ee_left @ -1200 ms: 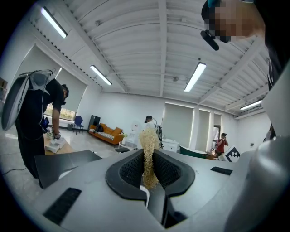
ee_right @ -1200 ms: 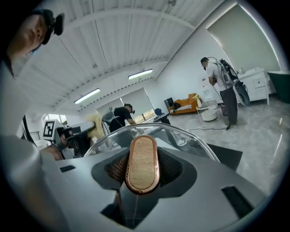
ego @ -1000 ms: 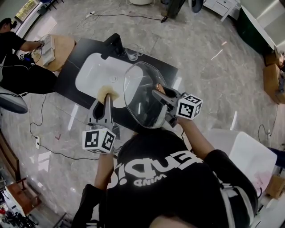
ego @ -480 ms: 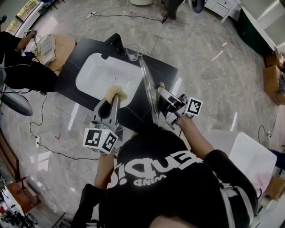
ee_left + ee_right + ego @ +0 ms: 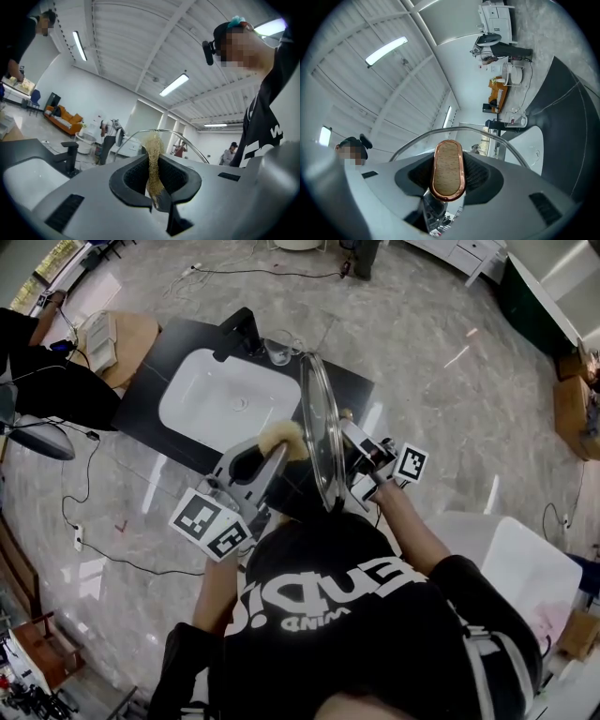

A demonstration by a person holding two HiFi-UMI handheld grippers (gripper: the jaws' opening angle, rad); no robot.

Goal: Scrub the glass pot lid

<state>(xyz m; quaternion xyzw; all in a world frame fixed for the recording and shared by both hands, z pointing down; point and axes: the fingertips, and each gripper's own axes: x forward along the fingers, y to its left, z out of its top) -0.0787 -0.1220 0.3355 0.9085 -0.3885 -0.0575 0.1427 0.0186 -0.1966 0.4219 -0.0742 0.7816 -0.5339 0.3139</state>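
The right tongs (image 5: 349, 435) clamp glass lid (image 5: 322, 418) by its knob (image 5: 448, 169); left tongs (image 5: 154, 176) pinch scourer (image 5: 279, 436). Scrubbing pressure could twist lid loose.

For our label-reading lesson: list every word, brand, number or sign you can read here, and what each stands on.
"WIND": small white print on the person's black T-shirt, upside down in the head view.
Large white letters beside it: too distorted to read.
On the left marker cube and right marker cube: square patterns only, no words.
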